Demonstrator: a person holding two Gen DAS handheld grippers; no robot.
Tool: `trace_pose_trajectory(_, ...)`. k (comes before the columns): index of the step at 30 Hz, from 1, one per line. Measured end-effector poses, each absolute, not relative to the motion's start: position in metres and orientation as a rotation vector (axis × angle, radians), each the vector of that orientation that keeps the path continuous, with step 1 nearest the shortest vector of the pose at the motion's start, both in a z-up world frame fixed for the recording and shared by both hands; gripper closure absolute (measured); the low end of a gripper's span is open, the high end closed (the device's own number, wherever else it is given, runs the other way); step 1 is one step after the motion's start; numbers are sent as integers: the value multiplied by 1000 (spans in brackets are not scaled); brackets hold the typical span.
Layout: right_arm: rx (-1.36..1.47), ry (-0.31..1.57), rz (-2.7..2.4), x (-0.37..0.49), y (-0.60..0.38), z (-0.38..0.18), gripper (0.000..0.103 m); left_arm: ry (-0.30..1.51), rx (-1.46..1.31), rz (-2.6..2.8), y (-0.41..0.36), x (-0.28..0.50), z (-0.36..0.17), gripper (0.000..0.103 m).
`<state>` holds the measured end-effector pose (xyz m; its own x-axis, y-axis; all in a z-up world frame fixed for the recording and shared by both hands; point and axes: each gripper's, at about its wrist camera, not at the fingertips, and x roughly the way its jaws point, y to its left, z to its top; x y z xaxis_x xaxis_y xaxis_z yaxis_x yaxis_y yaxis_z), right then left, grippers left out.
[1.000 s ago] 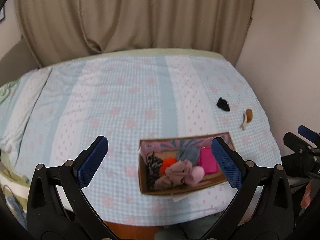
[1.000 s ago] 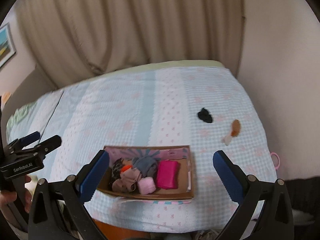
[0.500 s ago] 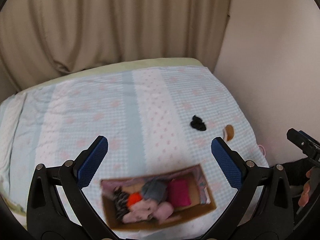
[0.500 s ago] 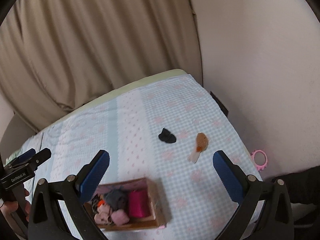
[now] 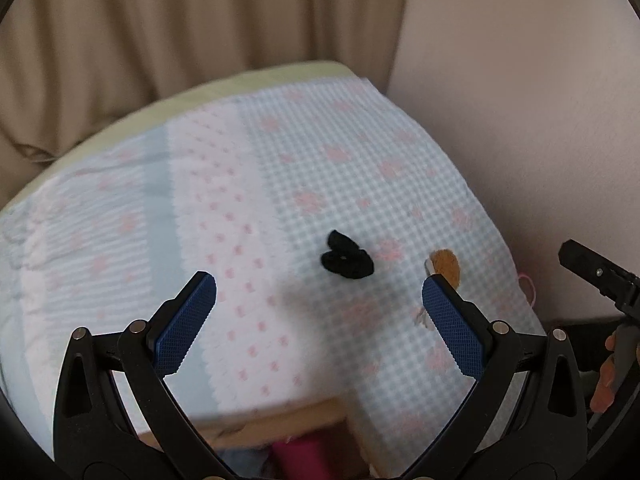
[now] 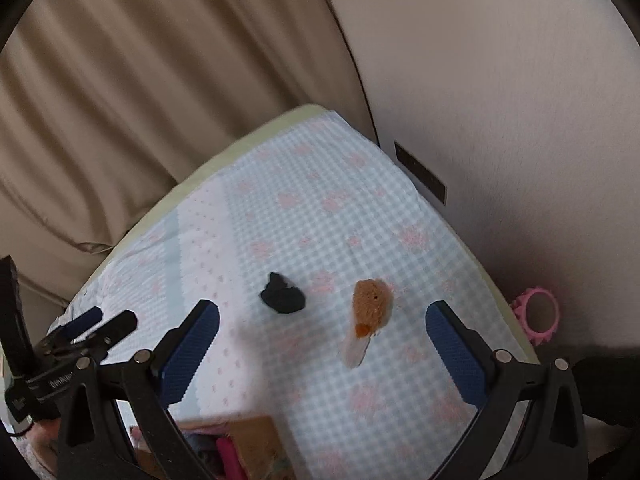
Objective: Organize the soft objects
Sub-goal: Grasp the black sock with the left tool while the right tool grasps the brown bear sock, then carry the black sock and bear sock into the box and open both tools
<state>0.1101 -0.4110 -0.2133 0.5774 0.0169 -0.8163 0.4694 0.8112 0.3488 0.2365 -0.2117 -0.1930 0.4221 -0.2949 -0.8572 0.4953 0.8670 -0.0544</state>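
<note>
A small black soft object [image 5: 346,260] lies on the bed, also in the right wrist view [image 6: 282,293]. A brown and white plush toy [image 6: 368,312] lies to its right; in the left wrist view [image 5: 445,263] my finger partly hides it. The cardboard box [image 5: 280,426] with a pink item [image 5: 302,458] sits at the near bed edge, and shows low in the right wrist view [image 6: 248,440]. My left gripper [image 5: 319,322] is open and empty above the bed, short of the black object. My right gripper [image 6: 322,354] is open and empty, short of the plush toy.
The bed has a light blue and pink patterned cover [image 5: 260,208]. Beige curtains [image 5: 160,32] hang behind it and a wall [image 6: 500,100] runs along its right side. A pink ring toy [image 6: 536,314] lies between bed and wall.
Both grippers have moved forward and to the right over the bed. The box has slid to the bottom of both views. The black object and plush toy are now larger and nearer.
</note>
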Motion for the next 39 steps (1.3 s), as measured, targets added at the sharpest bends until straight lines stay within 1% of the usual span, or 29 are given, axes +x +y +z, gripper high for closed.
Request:
trace_pose_trajectory(4,622,974,-291,129,-427,-263,6,1064,248,-552,-243,262,-248,1)
trace_pose_trajectory(8,679,1024,-292,142,-438,-320,15,1123,305,-582,-270,282,-308,3)
trace_pose_trajectory(12,738,1056,-296,149,-446,-366,17,1169,343,-592,-285,295,-357,4)
trace_pose_trajectory(13,750,1061,-297,149,-447,-376,17,1177,347,-597,-288,298,-365,5)
trace_pose_trajectory(15,768,1064,-291,151,-448,-389,22,1192,367,-608,-293,304,-383,8)
trace_pose_trajectory(16,773,1066,-287,153,-448,-392,27,1200,380,-611,-296,307,-390,11)
trace_pose_trajectory(18,783,1074,-276,156,-447,-402,29,1215,396,-616,-300,311,-403,14)
trace_pose_trajectory(21,770,1084,-261,164,-443,-410,35,1228,409,-633,-305,316,-416,22)
trace_pose_trajectory(22,775,1083,-256,166,-443,-412,41,1230,412,-640,-307,316,-419,32)
trace_pose_trajectory(23,781,1082,-253,168,-443,-414,47,1233,414,-646,-308,318,-422,46)
trace_pose_trajectory(24,789,1081,-248,169,-443,-416,50,1241,420,-654,-310,318,-425,52)
trace_pose_trajectory(26,781,1079,-249,171,-442,-416,64,1256,434,-668,-314,317,-431,62)
trace_pose_trajectory(27,772,1079,-249,172,-442,-415,67,1251,440,-674,-315,316,-431,66)
trace_pose_trajectory(29,763,1077,-254,172,-441,-414,68,1241,451,-694,-318,312,-430,77)
trace_pose_trajectory(32,763,1075,-259,172,-440,-414,70,1234,461,-706,-321,309,-429,82)
trace_pose_trajectory(39,757,1048,-264,174,-441,-403,71,1223,419,-711,-321,315,-414,84)
